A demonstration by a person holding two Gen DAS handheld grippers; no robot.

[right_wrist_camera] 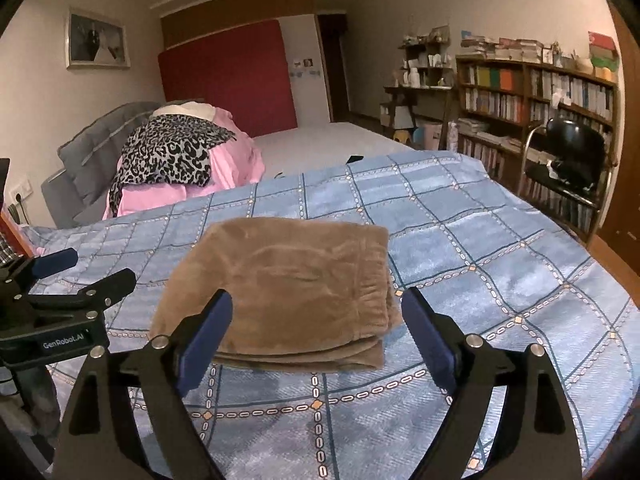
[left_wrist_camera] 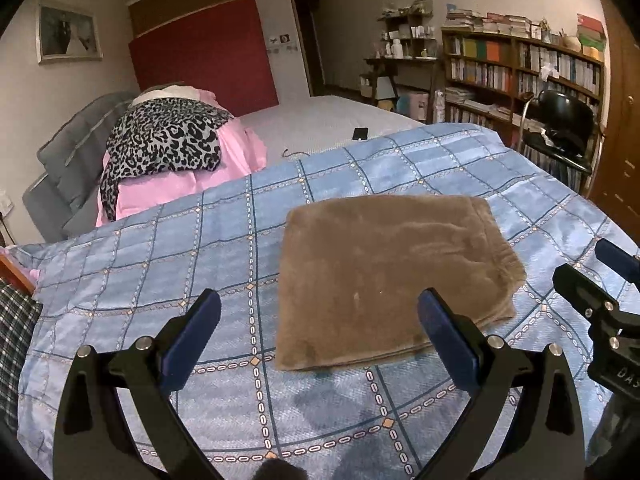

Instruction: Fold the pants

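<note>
Pants: brown pants (left_wrist_camera: 392, 276) folded into a flat, roughly square stack, lying on the blue checked quilt (left_wrist_camera: 168, 248) of the bed. Layered edges show at the near and right sides of the stack in the right wrist view (right_wrist_camera: 288, 292).

Pants vs left jaws: in the left wrist view the stack sits centre to right of centre, ahead of the left gripper (left_wrist_camera: 320, 312). The right finger (left_wrist_camera: 444, 340) overlaps the stack's near edge in the picture; whether it touches cannot be told. The left finger (left_wrist_camera: 196, 332) is over bare quilt.

Pants vs right jaws: in the right wrist view the stack sits centre frame, ahead of the right gripper (right_wrist_camera: 316, 320). The left finger (right_wrist_camera: 208, 332) overlaps the near left part of the stack; the right finger (right_wrist_camera: 430, 336) stands just beside its right edge, over quilt.

Left jaws: wide apart, nothing between the pads, no cloth pinched.

Right jaws: wide apart, nothing clamped; the pants lie loose beyond the tips.

Grippers to each other: side by side. The right one shows at the right edge of the left view (left_wrist_camera: 608, 308); the left one at the left edge of the right view (right_wrist_camera: 60, 296).

Bed, far end: pink bedding (left_wrist_camera: 180, 184) with a leopard-print cloth (left_wrist_camera: 168, 140) on top, upper left; grey cushions (left_wrist_camera: 76, 148) behind.

Room: red panel (left_wrist_camera: 204, 60) upper centre; bookshelf (left_wrist_camera: 520, 68) upper right; black chair (left_wrist_camera: 560, 128) at right.
</note>
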